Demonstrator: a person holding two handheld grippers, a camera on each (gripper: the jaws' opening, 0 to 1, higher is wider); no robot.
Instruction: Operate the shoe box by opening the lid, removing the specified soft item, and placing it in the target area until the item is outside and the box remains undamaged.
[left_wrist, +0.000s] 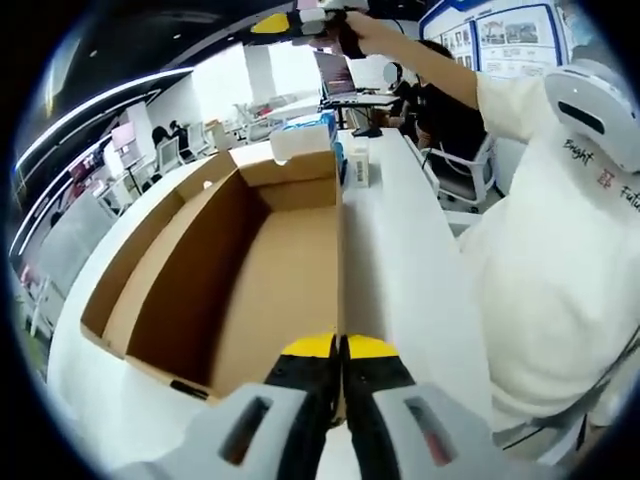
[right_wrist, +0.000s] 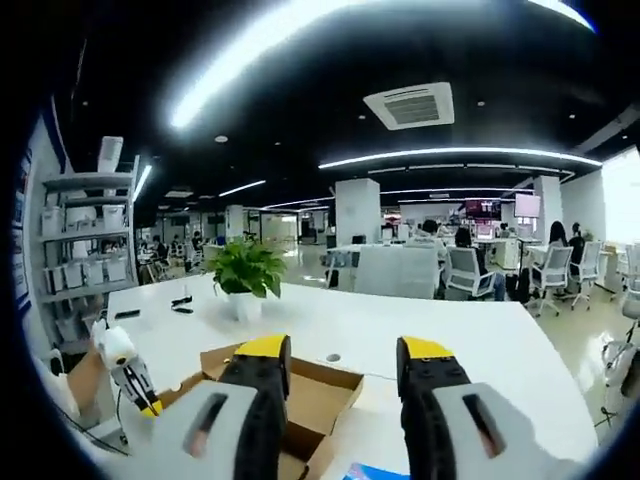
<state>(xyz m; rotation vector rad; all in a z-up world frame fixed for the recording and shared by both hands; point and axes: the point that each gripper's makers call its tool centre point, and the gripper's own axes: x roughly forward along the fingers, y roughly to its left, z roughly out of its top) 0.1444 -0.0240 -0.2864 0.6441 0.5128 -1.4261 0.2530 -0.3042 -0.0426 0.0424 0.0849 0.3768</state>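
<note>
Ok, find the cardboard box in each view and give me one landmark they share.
Left gripper view: the cardboard box lies open across centre-left, one wall running down into the left gripper.
Right gripper view: the box sits bottom centre-left, partly behind the right gripper, whose jaws stand apart.
Shared landmark: the white table under the box.

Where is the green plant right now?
In the right gripper view, the potted plant stands on the white table, upper left of the open cardboard box and beyond it.
</note>
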